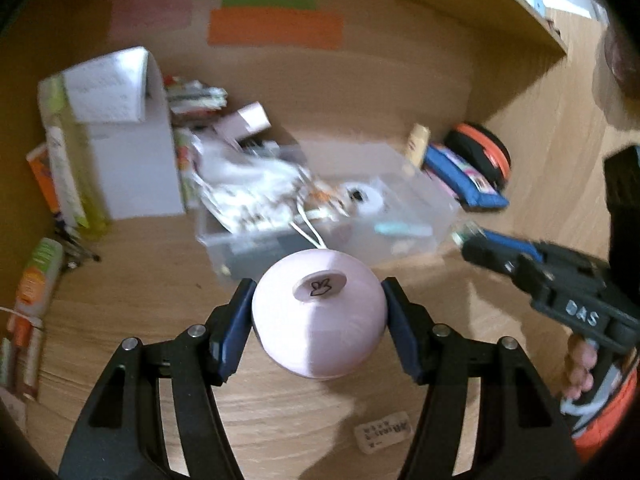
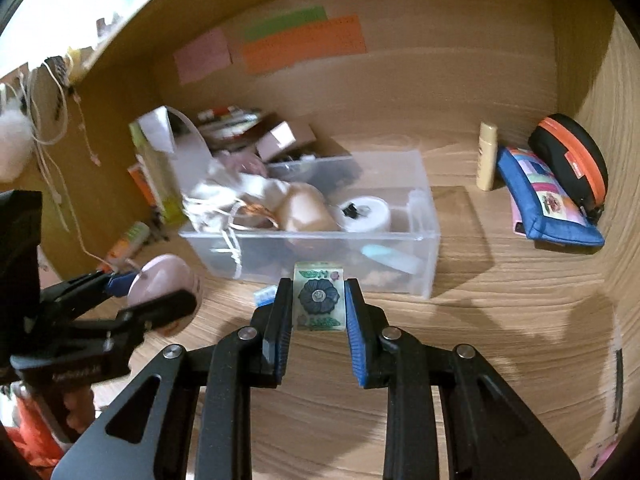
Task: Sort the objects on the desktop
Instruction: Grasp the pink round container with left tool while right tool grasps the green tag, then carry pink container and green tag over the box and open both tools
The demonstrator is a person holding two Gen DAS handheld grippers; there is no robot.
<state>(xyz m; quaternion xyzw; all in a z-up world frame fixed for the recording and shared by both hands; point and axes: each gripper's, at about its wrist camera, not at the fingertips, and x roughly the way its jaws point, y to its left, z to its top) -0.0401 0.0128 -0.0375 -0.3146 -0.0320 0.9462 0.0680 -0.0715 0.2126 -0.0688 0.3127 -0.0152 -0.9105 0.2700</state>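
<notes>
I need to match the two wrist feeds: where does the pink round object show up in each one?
Left wrist view: the pink round object sits bottom centre, clamped in the left tongs.
Right wrist view: it appears at the left edge, seen side-on in those tongs.
Shared landmark: the clear plastic bin, just behind it in both views.

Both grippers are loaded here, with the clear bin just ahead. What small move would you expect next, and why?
Probably carry the right gripper forward over the clear bin before releasing. It is shut on a small patterned tile just short of the bin's near wall. The left gripper holds a pink round object, also short of the bin.
</notes>
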